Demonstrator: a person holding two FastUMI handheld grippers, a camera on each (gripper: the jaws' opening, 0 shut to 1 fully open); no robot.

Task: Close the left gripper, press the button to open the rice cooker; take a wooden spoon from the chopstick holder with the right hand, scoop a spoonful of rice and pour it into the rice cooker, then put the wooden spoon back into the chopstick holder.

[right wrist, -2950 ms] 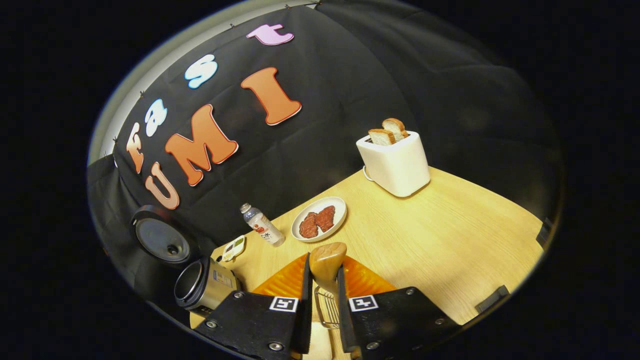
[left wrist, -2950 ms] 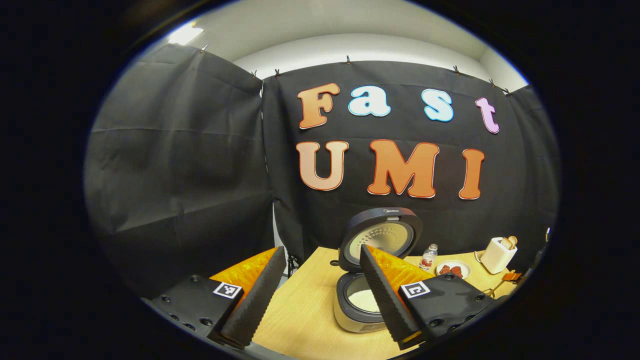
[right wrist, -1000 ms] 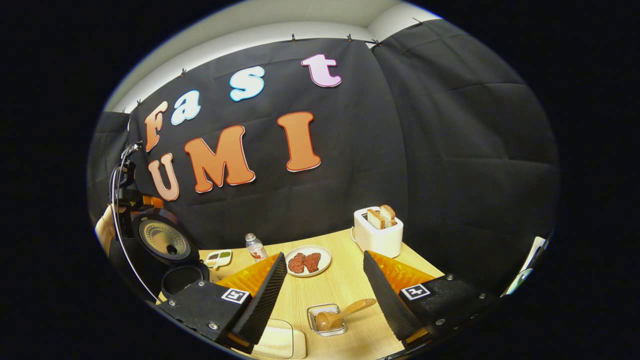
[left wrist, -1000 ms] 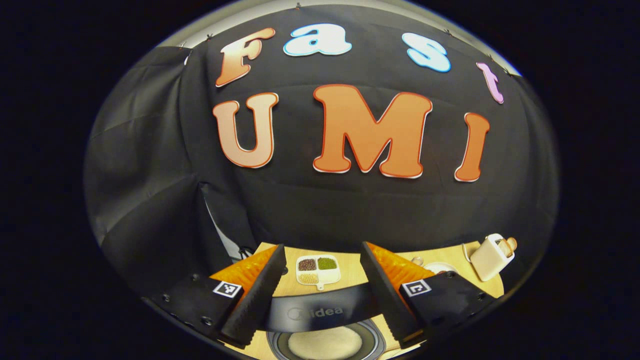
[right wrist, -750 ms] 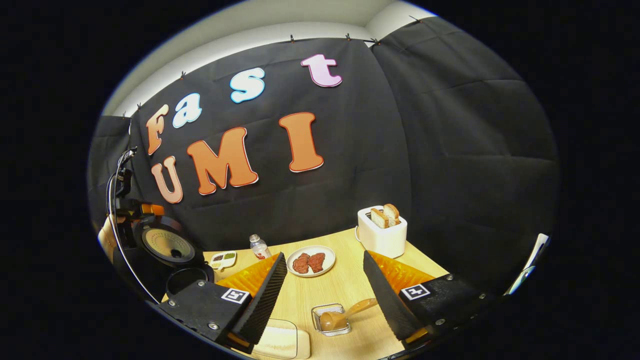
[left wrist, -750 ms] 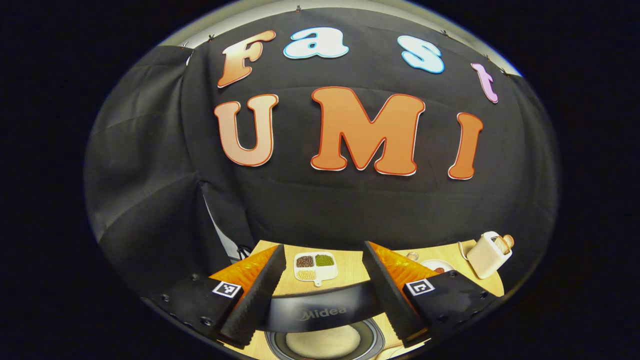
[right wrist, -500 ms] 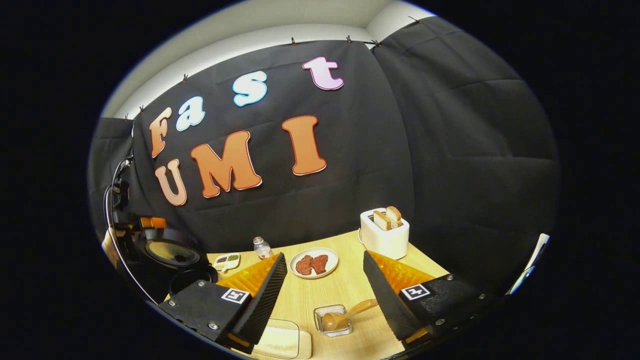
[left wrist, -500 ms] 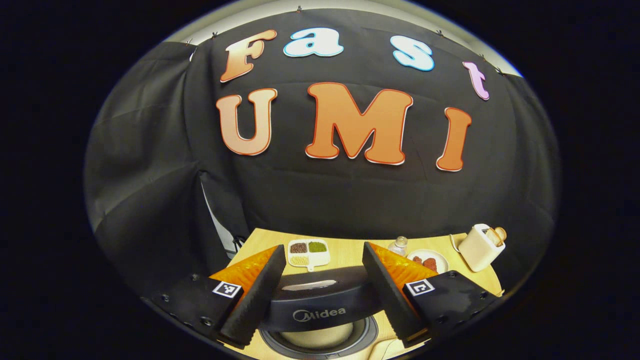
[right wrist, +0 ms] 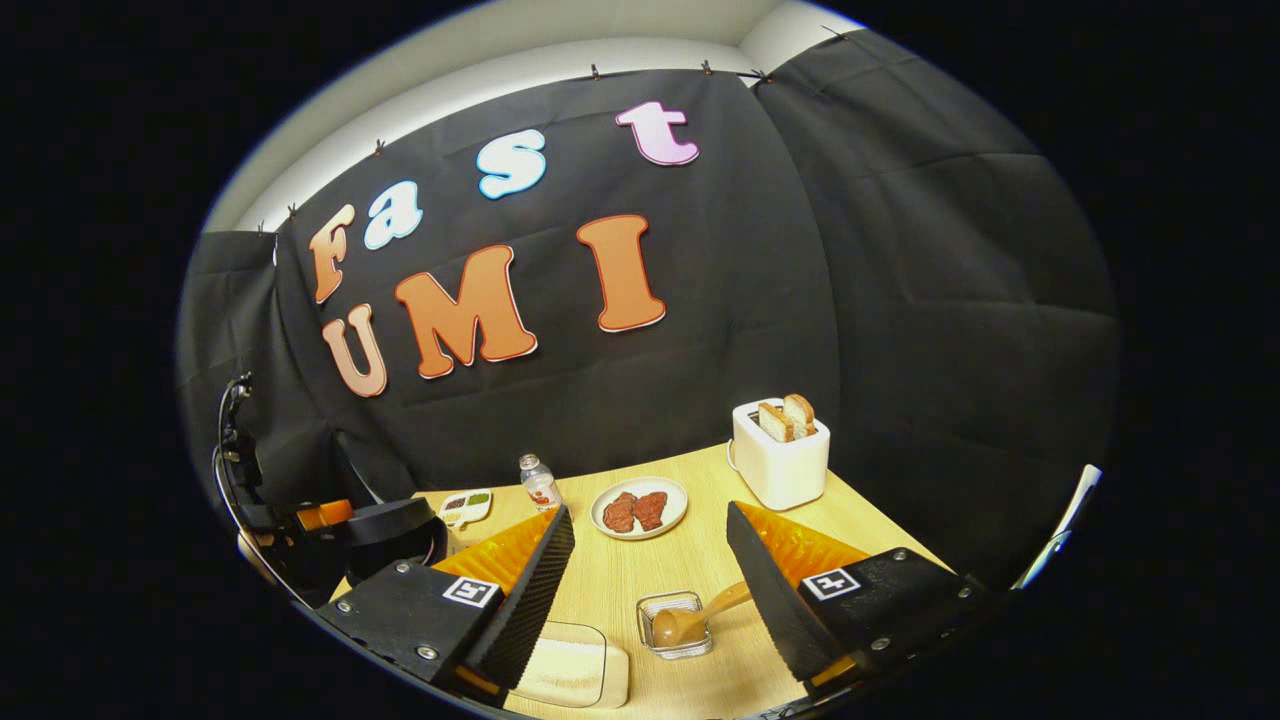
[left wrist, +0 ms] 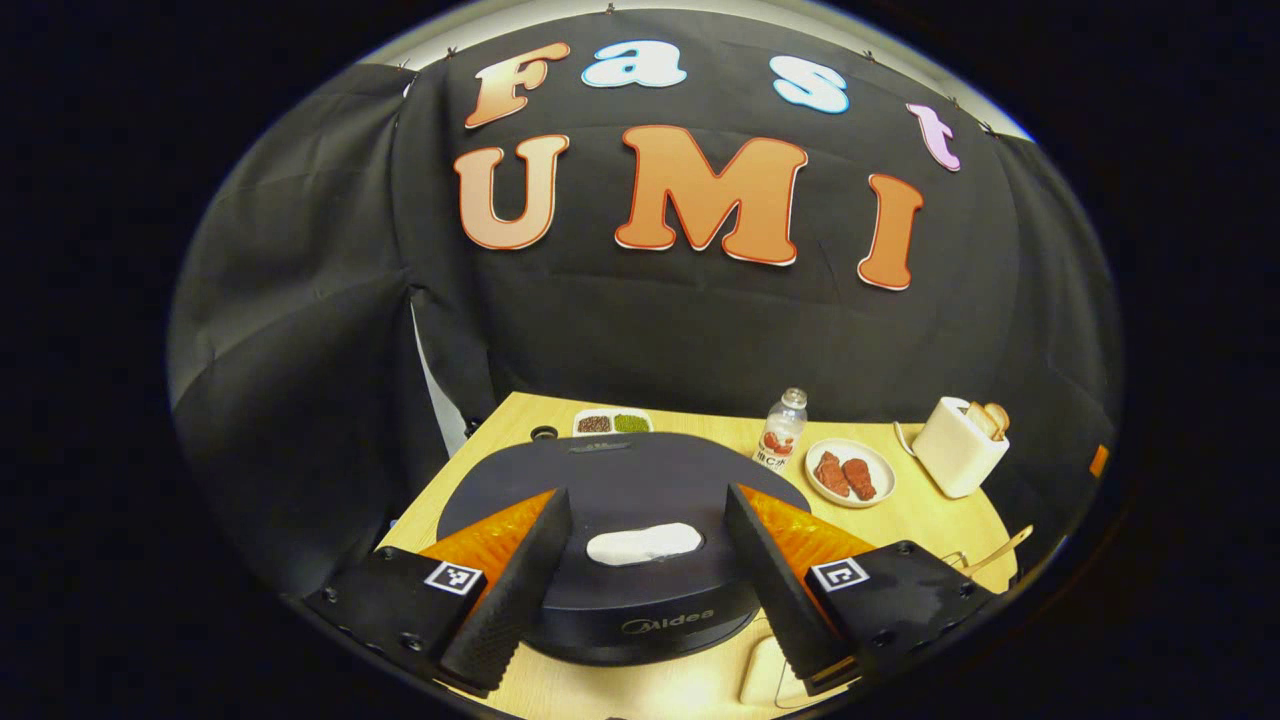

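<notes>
Wooden spoon [right wrist: 700, 617]: pale brown; its bowl sits down in the chopstick holder [right wrist: 673, 625] and its handle leans out toward the right finger of the right gripper [right wrist: 648, 590].
Right gripper: fingers spread wide, holding nothing, above the table [right wrist: 690, 560]; the chopstick holder sits between them.
Chopstick holder: a small clear square container standing on the table.
Rice container [right wrist: 570, 672]: a clear lidded box of white rice, just left of the chopstick holder, partly behind the right gripper's left finger.
Left gripper [left wrist: 648, 580]: fingers wide apart, gripping nothing, one on each side of the rice cooker [left wrist: 625, 545]; whether they touch the lid I cannot tell.
Rice cooker: dark, round, lid down flat, with a pale oval patch on top between the left gripper's fingers; in the right gripper view it stands well left of the chopstick holder [right wrist: 395, 530].
Grain dish [left wrist: 610, 423]: a white sectioned dish just behind the rice cooker.
Bottle [left wrist: 780, 432]: small, clear, upright, behind the rice cooker to its right.
Plate [left wrist: 848, 472]: white, with two reddish pieces, right of the bottle.
Toaster [left wrist: 958, 447]: white, with bread in its slots, farthest right of the rice cooker, near the black cloth wall.
</notes>
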